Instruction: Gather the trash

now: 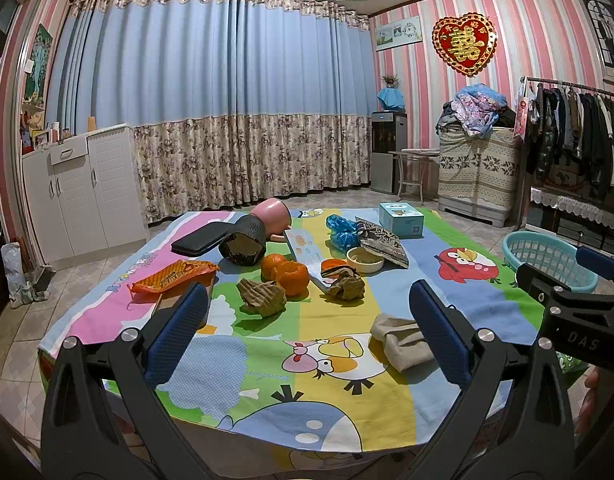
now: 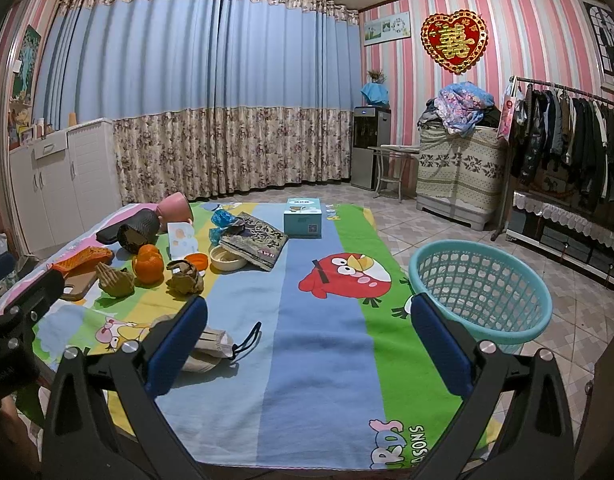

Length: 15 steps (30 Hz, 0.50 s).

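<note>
Both your tongs are wide apart and hold nothing: left gripper (image 1: 307,320) hovers over the near edge of the table (image 1: 479,292), right gripper (image 2: 307,324) beside it.

Trash lies mixed with keepers. From the left view, a crumpled brown paper wad (image 1: 262,295) sits at 11 o'clock, a second wad (image 1: 347,285) at 12, a used mask (image 1: 401,342) at 3, just beside your right finger. The orange wrapper (image 1: 175,274) lies at 10. The teal basket (image 2: 481,286) sits at 1 o'clock off the table's right edge in the right view.

Risks, as I judge: wads touch the tangerines (image 1: 285,272), so a wide closing could nip or roll fruit. The mask is soft, flat cloth; fingers may snag the printed tablecloth. The wrapper looks glossy and slippery. The basket is perforated plastic and overhangs, so a hard drop may tip it.
</note>
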Available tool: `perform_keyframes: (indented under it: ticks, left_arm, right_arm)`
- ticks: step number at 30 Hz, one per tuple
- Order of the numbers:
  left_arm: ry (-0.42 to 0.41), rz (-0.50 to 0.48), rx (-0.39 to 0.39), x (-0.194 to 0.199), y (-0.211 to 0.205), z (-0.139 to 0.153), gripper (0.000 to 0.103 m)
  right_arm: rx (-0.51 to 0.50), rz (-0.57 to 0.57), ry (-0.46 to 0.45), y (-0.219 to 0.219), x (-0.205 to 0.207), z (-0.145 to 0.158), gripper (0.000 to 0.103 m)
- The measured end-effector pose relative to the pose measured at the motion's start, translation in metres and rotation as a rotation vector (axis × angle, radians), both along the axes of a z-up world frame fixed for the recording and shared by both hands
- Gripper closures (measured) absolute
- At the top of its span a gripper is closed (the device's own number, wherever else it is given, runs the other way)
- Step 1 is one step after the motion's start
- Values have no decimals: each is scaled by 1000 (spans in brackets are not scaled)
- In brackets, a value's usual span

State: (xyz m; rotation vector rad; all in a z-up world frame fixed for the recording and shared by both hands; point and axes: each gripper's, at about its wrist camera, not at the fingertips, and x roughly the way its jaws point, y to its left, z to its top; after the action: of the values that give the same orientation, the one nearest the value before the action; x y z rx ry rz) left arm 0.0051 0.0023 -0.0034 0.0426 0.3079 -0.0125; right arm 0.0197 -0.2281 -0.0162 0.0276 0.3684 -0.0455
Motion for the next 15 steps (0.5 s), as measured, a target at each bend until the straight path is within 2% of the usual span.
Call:
perform_keyframes:
  ticks: [15]
  left_arm:
    - [-2,4,0,0,6,0,5]
  right_arm:
    - [-2,-3,-6,-5,-2,2,4]
